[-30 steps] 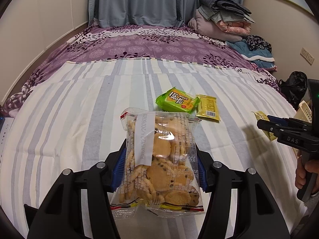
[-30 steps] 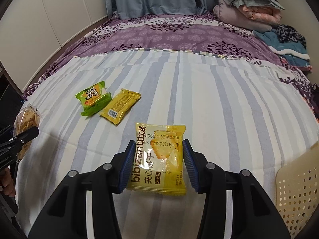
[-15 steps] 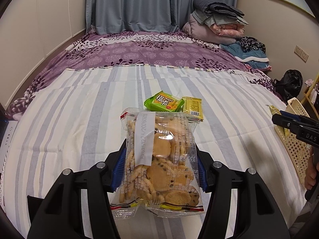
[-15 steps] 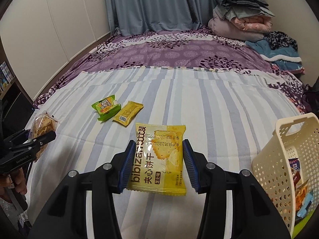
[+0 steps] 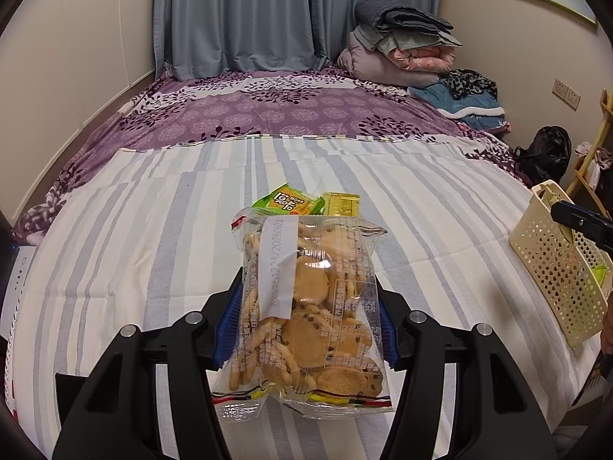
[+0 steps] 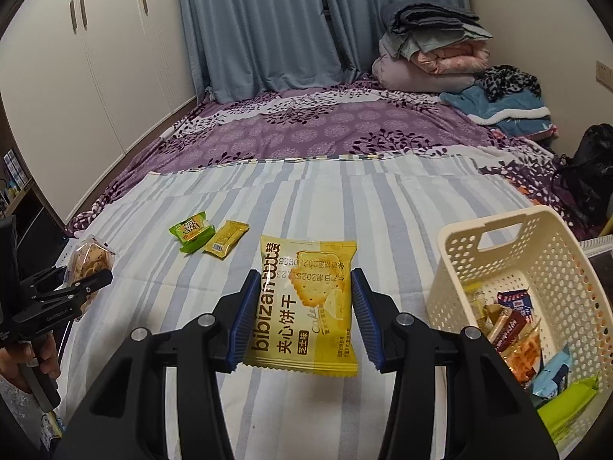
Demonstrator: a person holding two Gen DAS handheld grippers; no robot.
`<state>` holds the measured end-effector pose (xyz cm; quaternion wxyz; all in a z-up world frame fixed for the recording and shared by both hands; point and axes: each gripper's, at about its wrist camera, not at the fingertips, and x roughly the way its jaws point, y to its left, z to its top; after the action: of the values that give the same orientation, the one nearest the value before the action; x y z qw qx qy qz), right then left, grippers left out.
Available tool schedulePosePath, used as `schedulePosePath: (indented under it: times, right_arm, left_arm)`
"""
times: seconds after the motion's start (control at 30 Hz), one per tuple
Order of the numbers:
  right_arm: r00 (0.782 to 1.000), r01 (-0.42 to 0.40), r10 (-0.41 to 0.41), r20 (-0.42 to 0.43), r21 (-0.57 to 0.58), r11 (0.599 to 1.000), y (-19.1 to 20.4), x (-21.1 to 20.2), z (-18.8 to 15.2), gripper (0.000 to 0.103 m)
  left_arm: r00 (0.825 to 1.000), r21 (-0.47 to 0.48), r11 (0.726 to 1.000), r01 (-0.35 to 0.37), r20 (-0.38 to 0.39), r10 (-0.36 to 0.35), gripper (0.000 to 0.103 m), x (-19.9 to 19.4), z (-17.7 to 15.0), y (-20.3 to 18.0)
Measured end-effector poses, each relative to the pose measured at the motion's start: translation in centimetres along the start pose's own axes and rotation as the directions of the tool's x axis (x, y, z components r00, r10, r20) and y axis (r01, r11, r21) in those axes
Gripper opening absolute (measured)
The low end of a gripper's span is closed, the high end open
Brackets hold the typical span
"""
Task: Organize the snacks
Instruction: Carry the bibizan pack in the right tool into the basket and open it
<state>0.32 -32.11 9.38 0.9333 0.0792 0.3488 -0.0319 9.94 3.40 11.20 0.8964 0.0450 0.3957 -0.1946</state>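
Presently my right gripper point(image 6: 300, 308) clamps the yellow biscuit packet point(image 6: 306, 306), left gripper point(image 5: 306, 318) the cookie bag point(image 5: 306, 306); next, I carry both into the basket point(image 6: 494, 226).

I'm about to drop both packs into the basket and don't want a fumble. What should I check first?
1. Right gripper jaws clamp the yellow biscuit pack: ok.
2. Left gripper jaws clamp the clear cookie bag: ok.
3. Basket upright, opening free: ok.
4. Room left inside among the snacks: ok.
5. Yellow pack over the basket: not ok, it hangs left of the rim.
6. Firmness of either grip: cannot tell.
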Motion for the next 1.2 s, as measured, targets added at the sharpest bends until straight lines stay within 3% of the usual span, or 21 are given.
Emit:
schedulePosePath:
  times: [0.6,1.13,1.2]
  right_arm:
    - [0.990,0.113,-0.126,0.069,0.162,0.980,-9.5,-5.3,-2.7,0.048]
    - [0.979,0.183,-0.201,0.037,0.284,0.941,-16.7,-6.5,-6.5,0.048]
    - [0.979,0.186,-0.204,0.030,0.295,0.937,-17.3,-6.5,-6.8,0.055]
  left_arm:
    - [1.000,0.086,0.996,0.020,0.018,-0.021,0.059,-1.6,0.4,-5.2]
    - [0.998,0.193,0.980,0.055,-0.013,-0.054,0.059,-1.6,0.5,-11.3]
    - [0.998,0.211,0.975,0.063,-0.015,-0.061,0.059,-1.7,0.5,-12.3]
